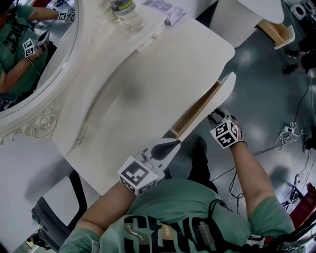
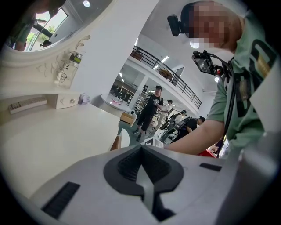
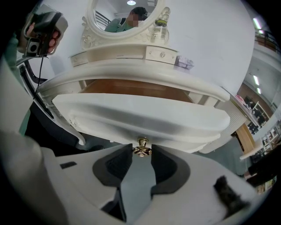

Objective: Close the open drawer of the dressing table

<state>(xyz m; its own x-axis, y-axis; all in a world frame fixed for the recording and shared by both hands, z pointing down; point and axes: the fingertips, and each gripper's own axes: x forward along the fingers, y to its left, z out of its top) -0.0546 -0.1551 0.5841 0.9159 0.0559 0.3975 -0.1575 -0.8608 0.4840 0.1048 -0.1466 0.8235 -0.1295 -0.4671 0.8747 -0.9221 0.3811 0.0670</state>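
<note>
The white dressing table (image 1: 148,84) has its front drawer (image 1: 197,111) pulled out a little, with the wooden inside showing. In the right gripper view the curved white drawer front (image 3: 145,118) fills the middle, and its gold knob (image 3: 142,147) sits between my right gripper's (image 3: 142,152) fingertips, which close on it. In the head view that right gripper (image 1: 219,117) is at the drawer's outer face. My left gripper (image 1: 165,148) hovers shut and empty at the table's near edge, left of the drawer. Its tips (image 2: 141,147) meet over the tabletop (image 2: 52,132).
An oval mirror (image 1: 29,49) in a carved frame stands at the table's back, with a bottle (image 1: 123,10) and small items beside it. A dark chair (image 1: 54,212) is at the lower left. Cables (image 1: 289,136) lie on the grey floor to the right. People stand far off (image 2: 149,110).
</note>
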